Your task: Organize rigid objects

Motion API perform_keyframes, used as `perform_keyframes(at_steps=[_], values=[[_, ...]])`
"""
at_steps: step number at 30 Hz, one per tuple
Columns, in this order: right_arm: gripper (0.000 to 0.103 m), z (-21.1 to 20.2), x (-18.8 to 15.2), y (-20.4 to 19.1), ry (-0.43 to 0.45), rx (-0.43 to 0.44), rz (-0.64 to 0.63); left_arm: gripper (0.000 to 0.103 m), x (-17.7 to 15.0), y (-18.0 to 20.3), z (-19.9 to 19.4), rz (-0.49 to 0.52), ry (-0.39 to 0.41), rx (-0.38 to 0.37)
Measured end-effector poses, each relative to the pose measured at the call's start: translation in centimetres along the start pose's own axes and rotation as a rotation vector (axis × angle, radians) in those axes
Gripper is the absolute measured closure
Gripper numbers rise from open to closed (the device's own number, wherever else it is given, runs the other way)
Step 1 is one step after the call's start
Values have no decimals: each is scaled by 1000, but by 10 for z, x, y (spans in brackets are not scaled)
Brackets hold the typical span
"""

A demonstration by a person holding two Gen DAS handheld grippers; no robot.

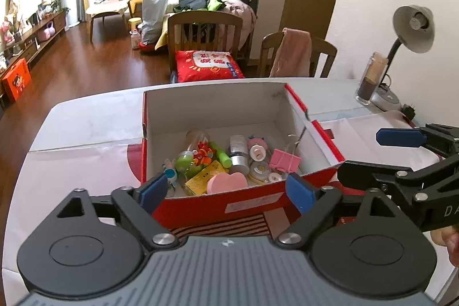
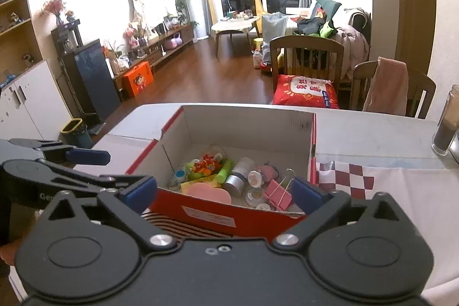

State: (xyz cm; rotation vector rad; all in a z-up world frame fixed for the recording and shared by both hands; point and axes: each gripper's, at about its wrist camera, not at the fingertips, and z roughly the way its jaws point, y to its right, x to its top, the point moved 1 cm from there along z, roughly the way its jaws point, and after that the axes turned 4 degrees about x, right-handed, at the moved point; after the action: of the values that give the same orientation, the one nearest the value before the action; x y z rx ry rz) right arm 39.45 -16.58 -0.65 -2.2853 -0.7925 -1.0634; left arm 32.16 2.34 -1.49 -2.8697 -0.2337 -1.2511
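Here, in the left wrist view, the left gripper (image 1: 226, 191) fills the bottom of the frame, its blue fingers (image 1: 299, 192) spread wide and holding nothing, just before the near wall of the red shoebox (image 1: 221, 205) on the white counter (image 1: 86, 122). Inside the box lie a pink heart (image 1: 228, 182), a pink binder clip (image 1: 284, 161), a silver cylinder (image 1: 239, 155) and a green tube (image 1: 219, 154). The right gripper (image 1: 381, 154) enters at the right edge, fingers apart, lettered "DA"; the label on the box is too blurred to read. In the right wrist view, the right gripper (image 2: 225, 195) sits bottom centre, fingers (image 2: 308, 195) wide, empty, before the same box (image 2: 218, 215); the left gripper (image 2: 114, 171), at left, shows "Ge".
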Motion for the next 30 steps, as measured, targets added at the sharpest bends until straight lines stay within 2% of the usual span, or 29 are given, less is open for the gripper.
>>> perform_keyframes(at_steps=[3,13,17,30], values=[[1,-8,-3,-2,13,0,4,0,-3,2,-8,-1,11,-10],[0,-37,-12,-11,53,-3,10,0,-11,8,-33,-14,33,-9],[0,-44,-12,-14,58,-6,8,0,-13,12,-42,-8,45,14],[0,-57,-10,-21,53,-43,5,0,-15,12,-65,-27,63,2]])
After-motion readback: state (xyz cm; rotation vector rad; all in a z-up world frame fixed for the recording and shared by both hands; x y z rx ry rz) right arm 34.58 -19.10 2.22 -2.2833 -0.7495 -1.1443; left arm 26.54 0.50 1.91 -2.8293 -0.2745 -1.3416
